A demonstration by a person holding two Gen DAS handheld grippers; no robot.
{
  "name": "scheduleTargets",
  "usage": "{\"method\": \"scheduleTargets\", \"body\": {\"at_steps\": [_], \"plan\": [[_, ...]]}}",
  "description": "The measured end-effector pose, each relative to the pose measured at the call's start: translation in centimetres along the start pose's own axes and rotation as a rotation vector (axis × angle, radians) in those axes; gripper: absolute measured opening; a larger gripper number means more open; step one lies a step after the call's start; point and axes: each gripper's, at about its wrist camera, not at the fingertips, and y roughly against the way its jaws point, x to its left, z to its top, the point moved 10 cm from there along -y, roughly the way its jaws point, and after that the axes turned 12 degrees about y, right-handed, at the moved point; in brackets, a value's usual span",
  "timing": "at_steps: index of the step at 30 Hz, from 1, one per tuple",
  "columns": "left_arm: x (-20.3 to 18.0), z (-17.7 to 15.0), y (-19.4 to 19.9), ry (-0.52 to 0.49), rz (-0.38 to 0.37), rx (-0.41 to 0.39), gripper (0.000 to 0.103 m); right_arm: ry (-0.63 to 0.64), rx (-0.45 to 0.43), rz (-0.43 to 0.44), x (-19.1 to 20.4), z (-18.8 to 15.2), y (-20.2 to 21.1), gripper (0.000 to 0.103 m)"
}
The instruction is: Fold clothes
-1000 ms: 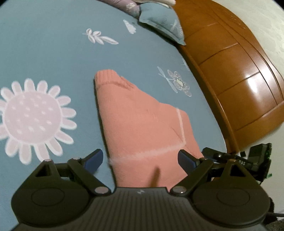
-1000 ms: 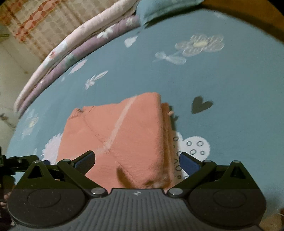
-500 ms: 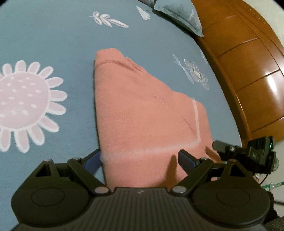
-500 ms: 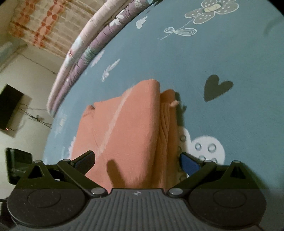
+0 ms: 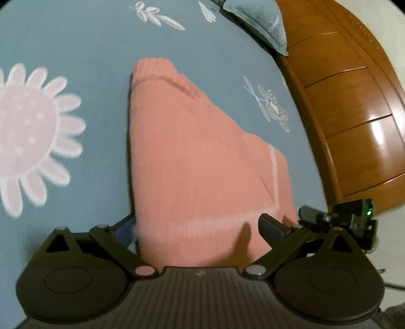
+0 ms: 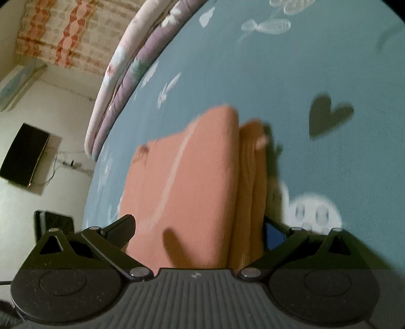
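Observation:
A salmon-pink knitted sweater (image 5: 192, 157) lies folded on the blue flowered bedsheet (image 5: 76, 43). In the left wrist view it fills the middle and runs away from me. My left gripper (image 5: 197, 226) straddles its near end; the jaws are opening, the cloth lies between them, and the left fingertip is half hidden behind the sweater's edge. In the right wrist view the sweater (image 6: 192, 182) shows its stacked folds on the right side. My right gripper (image 6: 197, 231) stands wide across that end, with the right fingertip tucked beside the folds.
A wooden headboard (image 5: 354, 114) bounds the bed on the right, with a blue pillow (image 5: 258, 22) against it. Rolled quilts (image 6: 131, 63) lie along the far side. A dark screen (image 6: 25, 154) hangs on the wall beyond the bed's edge.
Both grippers have sunk closer to the sweater, so its near ends now sit between their fingers. The right wrist view has tilted, bringing the wall into sight.

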Motion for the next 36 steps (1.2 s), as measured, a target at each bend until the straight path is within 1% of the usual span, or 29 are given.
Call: {"method": "scheduleTargets", "body": {"at_steps": [2,6,7,10,12,14,17,19,23,26,28,30,31,33,34,36], "plan": [[0.1,0.2,-0.1,0.001,-0.018,-0.011,0.098,-0.012,-0.006,0.009,0.1,-0.4,0.3,0.103],[-0.4,1.8,-1.2,0.002,-0.03,-0.034,0.099,-0.039,-0.018,0.014,-0.1,0.5,-0.2,0.103],[-0.7,2.2,-1.7,0.001,-0.034,-0.037,0.101,-0.045,-0.02,0.014,-0.2,0.8,-0.3,0.103],[-0.8,2.9,-2.1,0.03,-0.054,-0.044,0.101,-0.039,-0.03,0.014,-0.1,1.7,-1.2,0.103],[-0.7,2.8,-2.1,0.051,-0.07,-0.046,0.101,-0.035,-0.03,0.01,0.0,2.1,-1.6,0.103],[-0.4,1.8,-1.7,0.088,-0.096,-0.024,0.101,-0.028,-0.021,0.002,0.2,1.9,-1.6,0.103],[0.1,0.0,-1.2,0.137,-0.134,0.013,0.101,-0.024,-0.005,0.012,0.6,0.5,-0.9,0.103],[0.5,-0.6,-0.9,0.137,-0.155,0.024,0.101,-0.026,-0.006,0.022,0.7,-0.1,-0.6,0.103],[0.0,1.0,-2.0,0.15,-0.153,0.019,0.101,-0.047,-0.025,0.029,0.5,0.8,-1.4,0.103],[-0.5,2.1,-2.8,0.155,-0.139,0.0,0.101,-0.032,-0.03,-0.001,0.9,1.5,-2.5,0.103],[-0.8,1.5,-2.6,0.12,-0.122,0.011,0.101,0.007,-0.01,-0.022,1.6,1.1,-2.5,0.103],[-0.7,0.8,-2.4,0.107,-0.129,0.034,0.101,0.037,0.008,-0.018,2.0,0.3,-2.1,0.103],[-0.7,0.6,-2.4,0.101,-0.139,0.033,0.101,0.046,0.008,-0.014,2.1,0.0,-2.1,0.103],[-0.6,1.0,-2.6,0.117,-0.148,0.034,0.101,0.028,-0.015,0.005,1.9,0.2,-2.1,0.103],[-0.9,1.2,-2.7,0.118,-0.139,0.041,0.101,0.003,-0.029,0.013,1.8,0.5,-2.2,0.103],[-1.4,1.4,-3.0,0.117,-0.117,0.056,0.101,0.006,-0.026,0.005,2.1,0.8,-2.4,0.103]]}}
